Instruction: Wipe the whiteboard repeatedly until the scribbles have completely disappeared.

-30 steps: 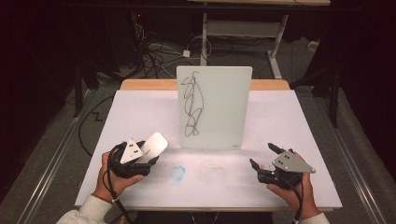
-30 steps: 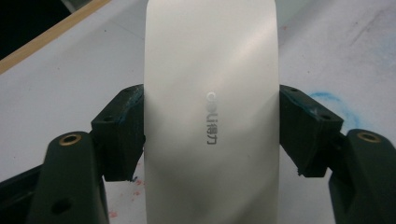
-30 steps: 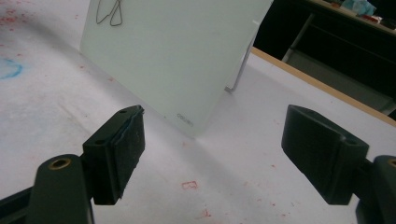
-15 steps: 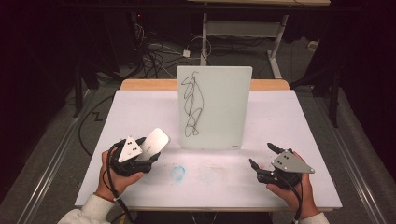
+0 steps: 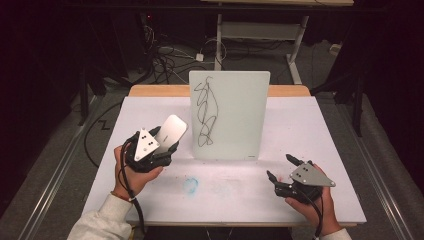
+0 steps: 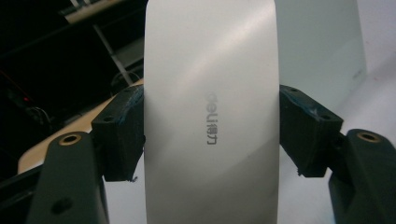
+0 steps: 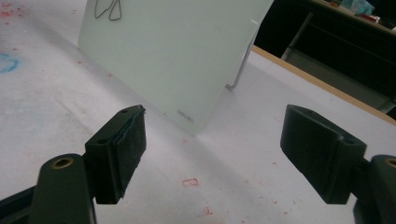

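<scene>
Left gripper [image 5: 162, 142] is lifting the white eraser [image 5: 170, 130] higher, clamping it beside the whiteboard [image 5: 230, 115] mid-table [image 5: 325, 130]. Right gripper [image 5: 282, 167] is sitting wide open, holding nothing, near the front edge.

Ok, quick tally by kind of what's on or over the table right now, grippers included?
Grippers: 2, the left gripper and the right gripper
Standing whiteboards: 1, the whiteboard with a black scribble
Erasers: 1, the white eraser clamped in the left jaws
Total: 4
</scene>
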Available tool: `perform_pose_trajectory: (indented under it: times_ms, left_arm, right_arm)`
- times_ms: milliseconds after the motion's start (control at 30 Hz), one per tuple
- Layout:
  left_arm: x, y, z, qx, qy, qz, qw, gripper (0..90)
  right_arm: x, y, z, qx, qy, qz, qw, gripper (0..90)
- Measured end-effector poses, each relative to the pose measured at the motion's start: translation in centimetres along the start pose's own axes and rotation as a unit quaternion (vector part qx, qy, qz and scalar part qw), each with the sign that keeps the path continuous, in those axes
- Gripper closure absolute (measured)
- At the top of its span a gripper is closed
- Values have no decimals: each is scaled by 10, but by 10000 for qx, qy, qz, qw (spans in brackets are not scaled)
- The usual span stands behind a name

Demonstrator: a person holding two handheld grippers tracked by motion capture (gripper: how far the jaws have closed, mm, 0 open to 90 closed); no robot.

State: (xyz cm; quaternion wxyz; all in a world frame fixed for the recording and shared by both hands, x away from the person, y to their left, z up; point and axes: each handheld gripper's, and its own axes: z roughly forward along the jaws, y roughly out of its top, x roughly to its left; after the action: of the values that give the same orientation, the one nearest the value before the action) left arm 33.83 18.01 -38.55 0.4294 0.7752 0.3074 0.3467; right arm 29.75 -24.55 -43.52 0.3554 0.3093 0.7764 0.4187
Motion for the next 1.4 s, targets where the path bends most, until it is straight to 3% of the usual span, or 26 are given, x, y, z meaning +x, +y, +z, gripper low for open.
perform_pose_trajectory:
  times_ms: [33,67,200,233,267,467,667,933,1300,1333,1400]
  left_arm:
    - [0,0,0,0,0,0,10000,293]
    - [-2,10,4,-46,106,63,9999,293]
    - [-8,30,13,-124,328,410,9985,293]
    - [-12,33,15,-63,345,332,9988,293]
    - [-11,38,18,-144,407,498,9978,293]
    - [-13,60,29,-195,515,723,9959,293]
    - [-11,76,42,-199,686,767,9945,293]
    - [-13,95,58,-228,952,965,9905,293]
    - [-20,102,71,-323,1170,1157,9859,292]
    - [-24,97,73,-328,1268,1268,9832,293]
    - [-29,91,76,-335,1326,1343,9815,293]
  right_arm:
    - [0,0,0,0,0,0,10000,230]
    - [1,0,1,24,24,-29,10000,229]
    - [2,-1,2,33,40,-43,10000,228]
    - [2,-1,2,37,35,-52,10000,228]
    - [2,-1,2,42,35,-49,10000,227]
    - [1,-2,2,58,17,-56,10000,226]
    - [1,-2,2,73,6,-86,9999,225]
    - [1,-2,3,91,11,-110,9999,225]
    - [1,-4,4,127,46,-94,9999,224]
    - [1,-4,4,134,47,-100,9998,224]
    - [1,-4,4,153,53,-88,9998,224]
